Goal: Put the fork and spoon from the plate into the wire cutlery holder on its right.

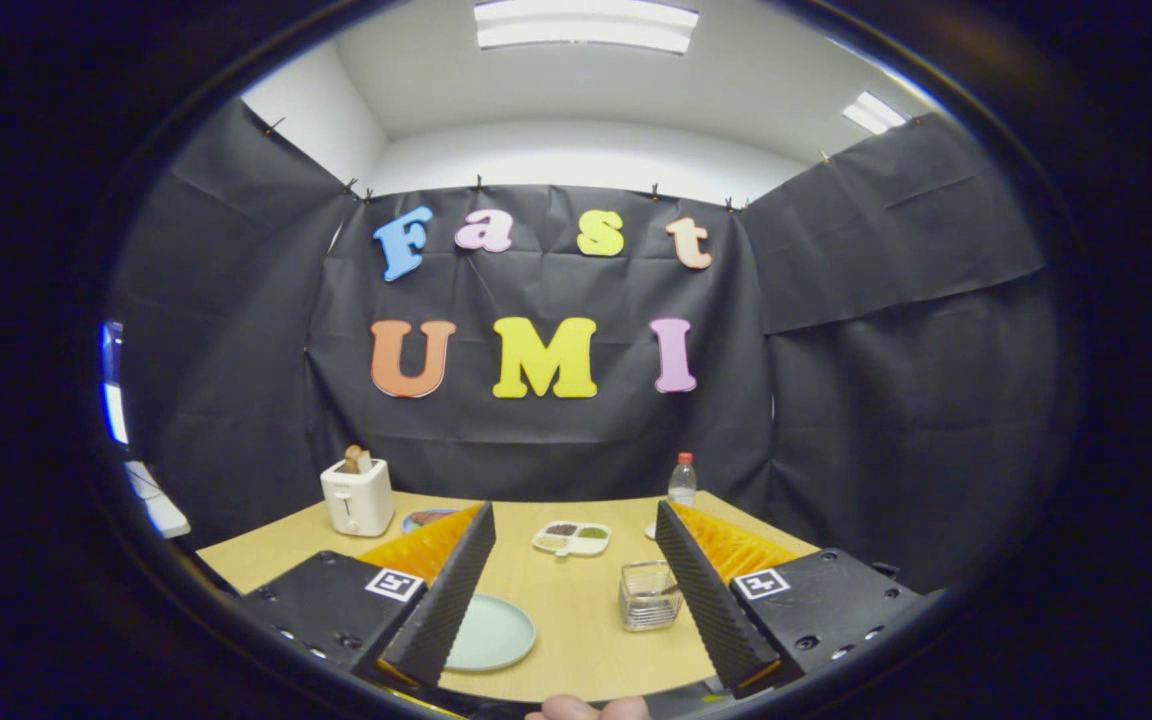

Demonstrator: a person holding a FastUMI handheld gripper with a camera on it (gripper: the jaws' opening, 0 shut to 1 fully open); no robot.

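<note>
A pale green plate (492,632) lies on the wooden table (576,600), partly behind my left finger; no cutlery shows on its visible part. To the plate's right stands the wire cutlery holder (650,594), close to the inner face of my right finger. My gripper (570,518) hovers above the table's near side, open wide, with nothing between its fingers. Plate and holder both sit ahead of me, in the gap between the two fingers. I cannot tell whether the holder has anything in it.
A white toaster (358,496) with toast stands at the back left, a small blue dish (426,519) beside it. A white divided dish (572,538) sits mid-table, a clear bottle with a red cap (681,481) behind it. A person's fingertips (586,708) show at the near edge.
</note>
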